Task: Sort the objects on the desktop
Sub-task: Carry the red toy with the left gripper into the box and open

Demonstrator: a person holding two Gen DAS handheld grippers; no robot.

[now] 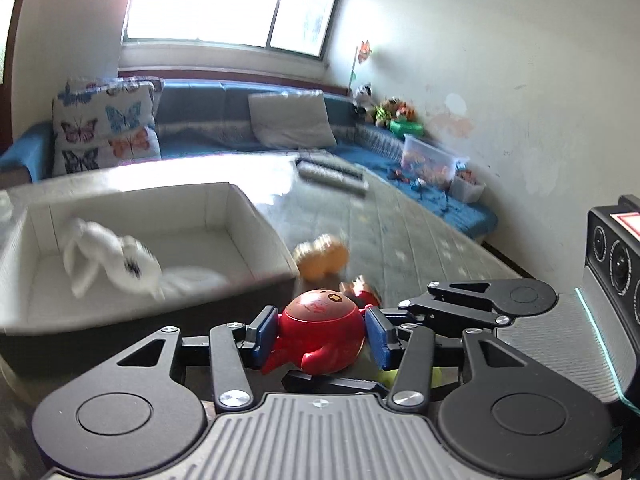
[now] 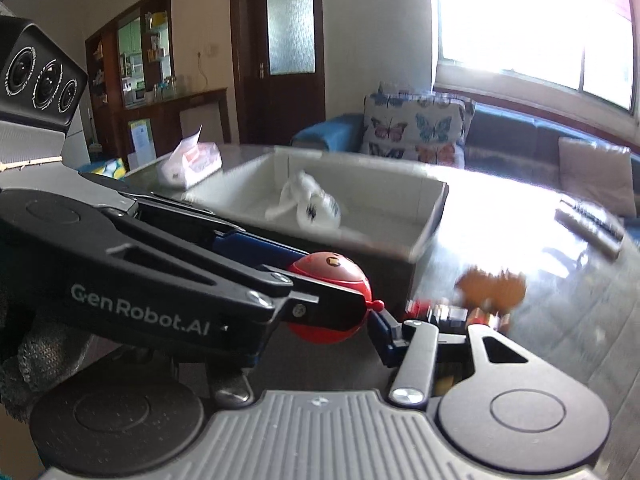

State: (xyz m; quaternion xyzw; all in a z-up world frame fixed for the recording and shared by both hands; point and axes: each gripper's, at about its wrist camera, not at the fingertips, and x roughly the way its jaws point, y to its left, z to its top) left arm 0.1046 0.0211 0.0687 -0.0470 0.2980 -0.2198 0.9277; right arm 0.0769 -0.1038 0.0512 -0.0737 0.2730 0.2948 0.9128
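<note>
**Red toy held, box comes next**

The left gripper (image 1: 320,330) has its jaws pinching the red toy (image 1: 322,326) from both sides, just above the surface (image 1: 420,232). I think it goes next into the white box (image 1: 256,216), beside the white bunny (image 1: 116,260). The right gripper (image 2: 372,320) is partly hidden; I cannot tell its jaws. The left one reads "GenRobot.AI".

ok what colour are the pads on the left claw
Blue. The pads of the left claw show best in the left wrist view, pressed on either side of the red toy.

red round toy (image 1: 322,330) | clamped in left tool (image 1: 320,334) | white plush (image 1: 114,260) in box (image 1: 256,220) | orange toy (image 1: 324,258) beside box
</note>
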